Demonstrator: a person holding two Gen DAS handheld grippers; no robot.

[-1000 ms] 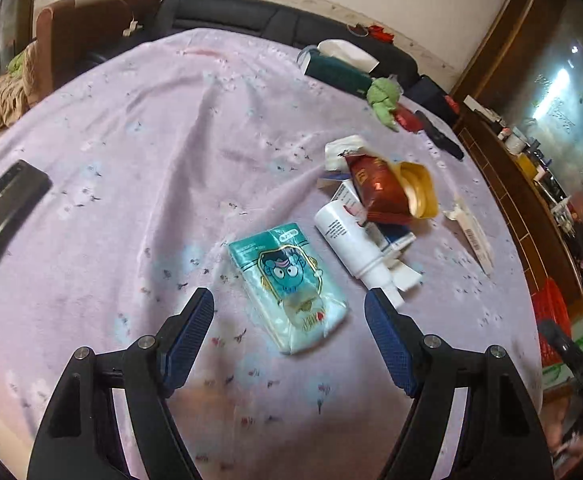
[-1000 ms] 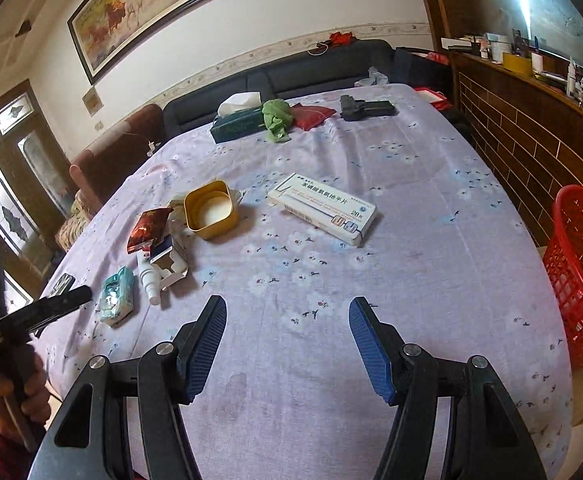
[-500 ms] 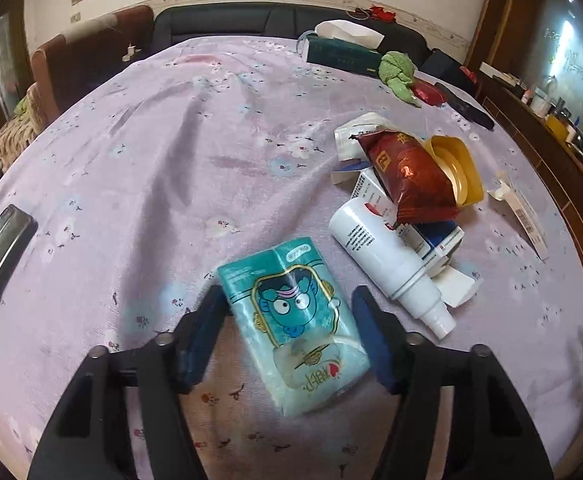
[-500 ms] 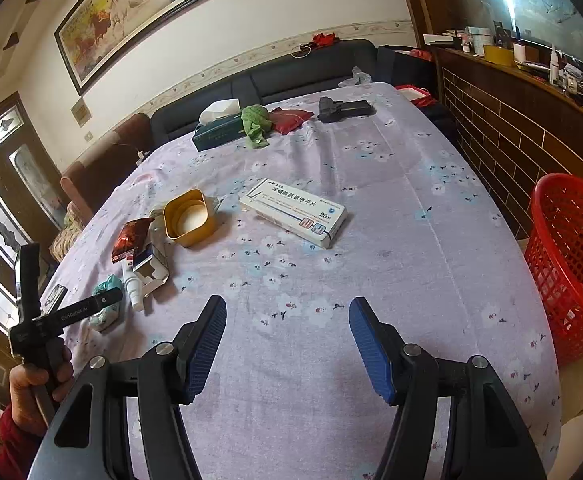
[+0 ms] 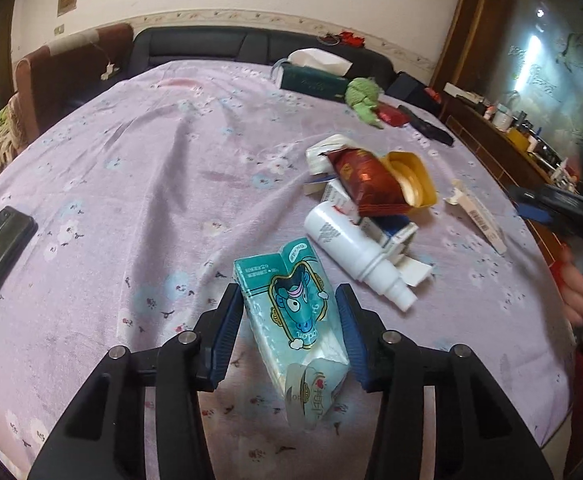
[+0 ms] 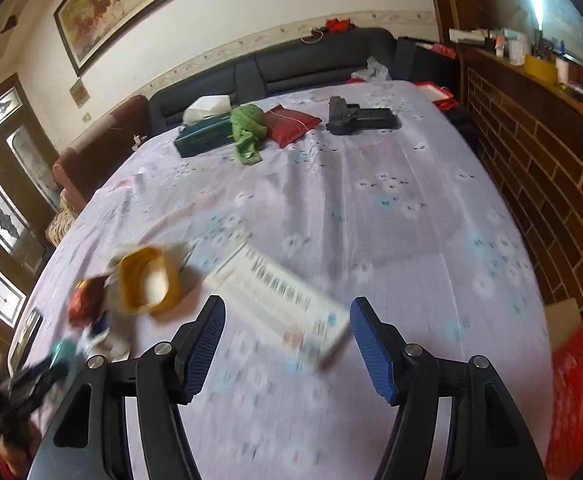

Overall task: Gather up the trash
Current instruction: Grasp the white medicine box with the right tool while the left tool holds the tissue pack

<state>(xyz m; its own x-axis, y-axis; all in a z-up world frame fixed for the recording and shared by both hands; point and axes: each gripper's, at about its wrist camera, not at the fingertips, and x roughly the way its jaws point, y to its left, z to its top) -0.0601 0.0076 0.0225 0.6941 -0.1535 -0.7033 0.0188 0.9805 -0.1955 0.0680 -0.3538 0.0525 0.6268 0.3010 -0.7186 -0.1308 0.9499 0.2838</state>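
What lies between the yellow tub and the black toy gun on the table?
Only bare flowered tablecloth, as the right wrist view shows; the yellow tub sits near, the black toy gun far.

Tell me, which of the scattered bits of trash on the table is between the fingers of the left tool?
The teal tissue pack with a cartoon face, clamped between the blue fingers. The white bottle, red wrapper and yellow lid lie beyond, untouched.

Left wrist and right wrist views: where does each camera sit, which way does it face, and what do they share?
Left wrist: on the left gripper, angled down across the lilac tablecloth; pads squeeze a teal tissue pack; the other hand shows blurred at right.
Right wrist: on the right gripper, open over a white medicine box; red basket at right.
Shared: yellow tub, green tissue box.
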